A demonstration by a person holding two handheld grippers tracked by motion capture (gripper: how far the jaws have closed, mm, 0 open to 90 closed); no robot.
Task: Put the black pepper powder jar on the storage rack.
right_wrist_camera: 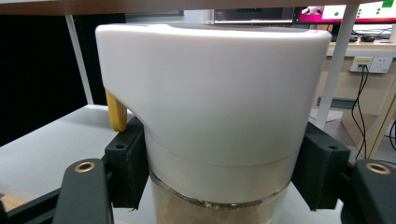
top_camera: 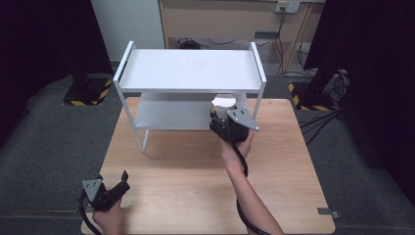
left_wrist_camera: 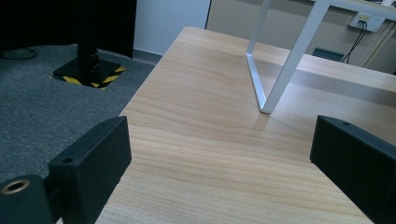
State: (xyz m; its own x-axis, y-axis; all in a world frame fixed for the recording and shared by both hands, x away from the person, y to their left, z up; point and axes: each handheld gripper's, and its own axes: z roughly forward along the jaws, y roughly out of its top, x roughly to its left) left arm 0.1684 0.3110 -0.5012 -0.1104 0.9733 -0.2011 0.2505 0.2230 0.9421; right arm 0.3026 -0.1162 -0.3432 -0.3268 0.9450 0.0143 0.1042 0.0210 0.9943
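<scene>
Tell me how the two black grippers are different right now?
The right black gripper is shut on a white lidded jar; the left black gripper is open, holding nothing. The right is at the white metal shelf rack's lower shelf; the left is near the wooden table's near corner. Both have black jaws.

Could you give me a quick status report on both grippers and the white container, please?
Right hand-held gripper shut on white container, at the shelf rack. Left hand-held gripper open over the table. Nothing in the way.
</scene>
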